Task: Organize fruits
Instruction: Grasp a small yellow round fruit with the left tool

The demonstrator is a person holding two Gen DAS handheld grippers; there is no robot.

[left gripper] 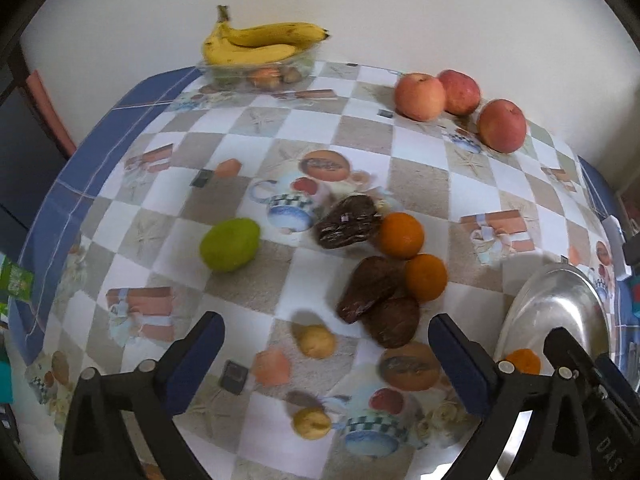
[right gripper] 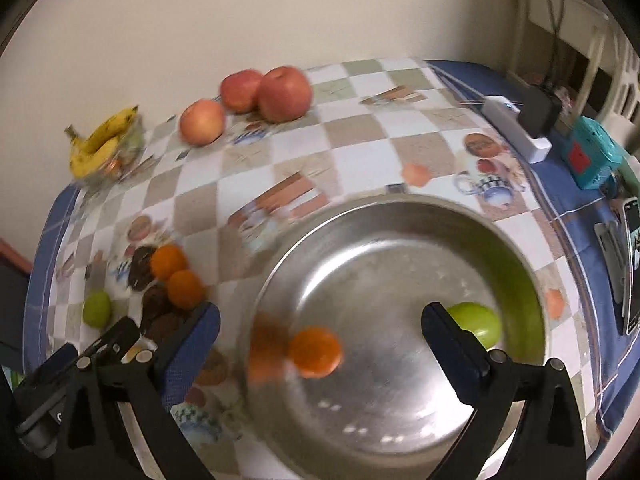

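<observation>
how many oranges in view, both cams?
3. One orange lies in the steel bowl; two more, orange and orange, sit on the tablecloth beside the dark brown fruits. More may be hidden.

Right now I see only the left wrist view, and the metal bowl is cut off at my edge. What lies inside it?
Observer: Beside the orange, a green fruit lies near the right wall of the metal bowl.
Operator: Is the right claw holding something?
Observer: No. The right claw is open over the bowl, with nothing gripped.
Operator: What is to the right of the bowl?
Observer: A phone lies on the blue cloth.
</observation>
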